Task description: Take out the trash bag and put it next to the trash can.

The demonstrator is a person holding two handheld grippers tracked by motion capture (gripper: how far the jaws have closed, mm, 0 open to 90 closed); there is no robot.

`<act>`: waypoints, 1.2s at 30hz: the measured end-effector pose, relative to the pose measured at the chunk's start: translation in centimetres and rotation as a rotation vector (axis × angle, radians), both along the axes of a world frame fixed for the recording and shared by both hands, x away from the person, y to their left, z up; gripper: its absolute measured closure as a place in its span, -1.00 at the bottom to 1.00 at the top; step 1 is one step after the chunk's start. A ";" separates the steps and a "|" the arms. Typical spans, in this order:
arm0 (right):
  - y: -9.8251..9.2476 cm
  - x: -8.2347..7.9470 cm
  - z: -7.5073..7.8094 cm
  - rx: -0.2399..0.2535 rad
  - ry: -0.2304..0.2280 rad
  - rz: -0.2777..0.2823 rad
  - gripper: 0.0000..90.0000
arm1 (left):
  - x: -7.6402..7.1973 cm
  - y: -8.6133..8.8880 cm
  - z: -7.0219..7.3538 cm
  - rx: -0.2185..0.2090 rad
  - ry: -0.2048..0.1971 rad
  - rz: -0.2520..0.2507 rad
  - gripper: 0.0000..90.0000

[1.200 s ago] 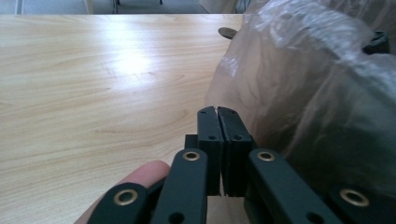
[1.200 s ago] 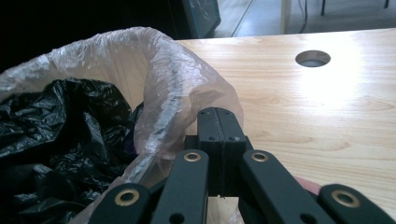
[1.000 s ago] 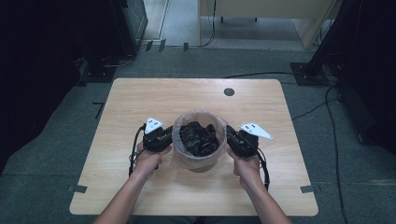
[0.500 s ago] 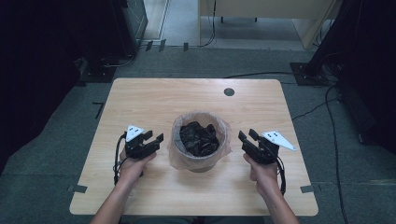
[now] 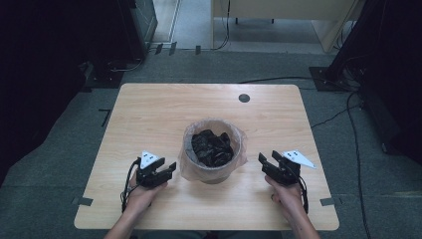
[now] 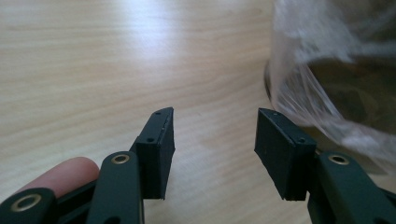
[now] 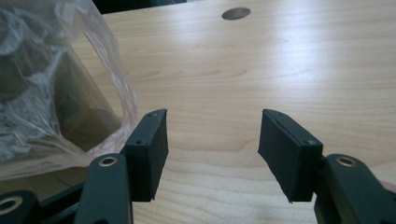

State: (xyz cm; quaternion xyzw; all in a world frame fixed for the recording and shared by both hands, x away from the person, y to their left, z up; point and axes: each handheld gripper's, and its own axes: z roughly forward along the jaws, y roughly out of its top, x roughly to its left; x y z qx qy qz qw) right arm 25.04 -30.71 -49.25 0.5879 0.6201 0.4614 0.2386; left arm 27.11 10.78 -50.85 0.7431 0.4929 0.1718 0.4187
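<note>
In the high view, the round bin lined with a clear crinkled plastic bag [image 5: 213, 151] stands near the middle of the pale wooden table [image 5: 149, 109], with crumpled black material [image 5: 213, 148] inside. The left gripper [image 5: 168, 171] sits just to the bin's left, its tips aimed at the liner without touching it; the right gripper [image 5: 264, 164] mirrors it on the other side, a little farther off. Both have just been opening, and nothing lies between either pair of jaws.

In the left gripper view, the jaws stand apart over bare wood, and the plastic liner [image 6: 327, 79] bulges just ahead and to the right of the right-hand jaw.

In the right gripper view, the jaws are likewise released, with the liner [image 7: 56, 93] ahead and to the left, and a small dark round hole [image 7: 236, 13] in the tabletop far ahead.

The liner looks fitted over the rim, so the bagging seems done; little appears left beyond drawing the hands clear.
</note>
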 end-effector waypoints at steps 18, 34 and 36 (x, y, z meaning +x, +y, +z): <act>1.5 0.3 -1.8 -0.045 0.052 0.036 -0.08 | -1.3 -1.7 -1.4 0.089 -0.002 -0.113 -0.06; 3.6 -0.3 -2.4 -0.139 0.111 0.030 -0.14 | -1.4 -4.0 -0.7 0.077 -0.088 -0.089 0.02; 4.0 -0.3 -2.6 -0.146 0.118 0.011 -0.16 | -1.4 -4.0 -0.4 0.064 -0.112 -0.072 0.19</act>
